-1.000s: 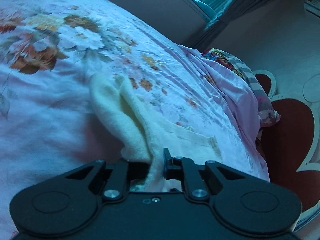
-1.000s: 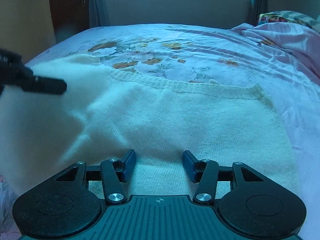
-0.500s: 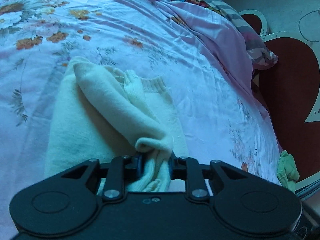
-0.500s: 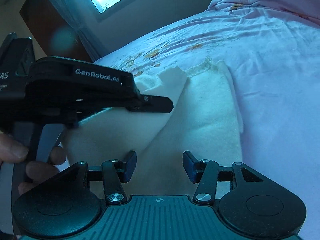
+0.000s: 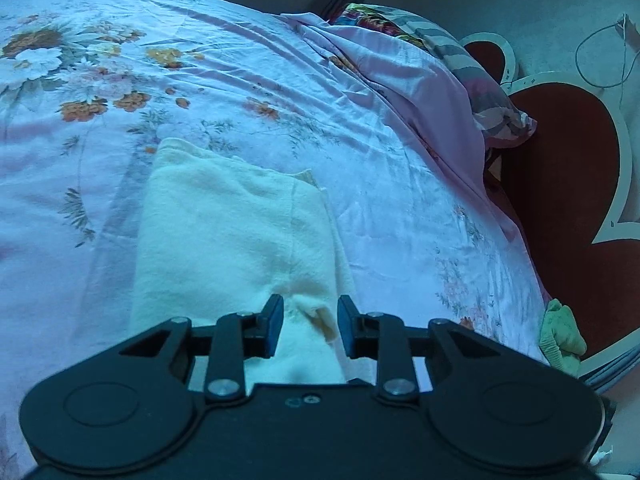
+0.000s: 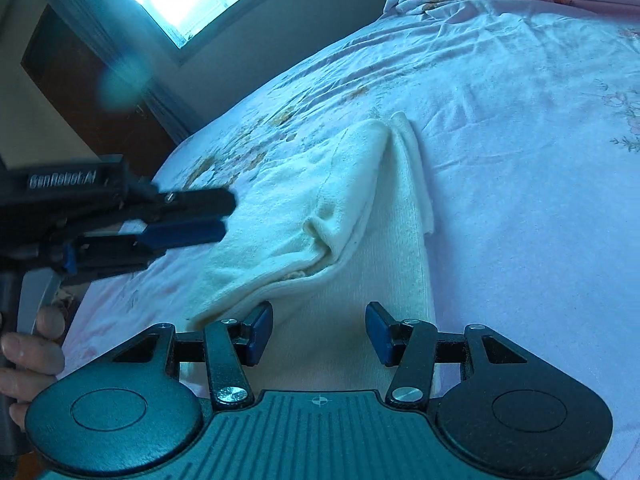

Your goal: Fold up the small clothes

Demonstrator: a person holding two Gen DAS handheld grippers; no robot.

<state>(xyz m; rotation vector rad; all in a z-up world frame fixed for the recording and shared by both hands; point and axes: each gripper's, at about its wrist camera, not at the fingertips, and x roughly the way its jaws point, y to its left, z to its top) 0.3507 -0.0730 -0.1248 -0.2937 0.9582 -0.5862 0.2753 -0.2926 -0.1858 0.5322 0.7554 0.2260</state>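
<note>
Left wrist view: floral bedsheet (image 5: 400,200) carries cream sweater (image 5: 224,232), half-folded; left gripper (image 5: 310,316) spread, clear of cloth, right gripper (image 6: 318,332) spread above it, so puckered flap could spring open or snag

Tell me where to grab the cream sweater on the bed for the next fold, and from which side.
Probably best to grip the cream sweater at its near hem, where the right gripper hangs open, coming in low from the near edge of the bed. The layers there lie flat and stacked, so one pinch catches them all. The left gripper is open, clear of the puckered flap.
</note>
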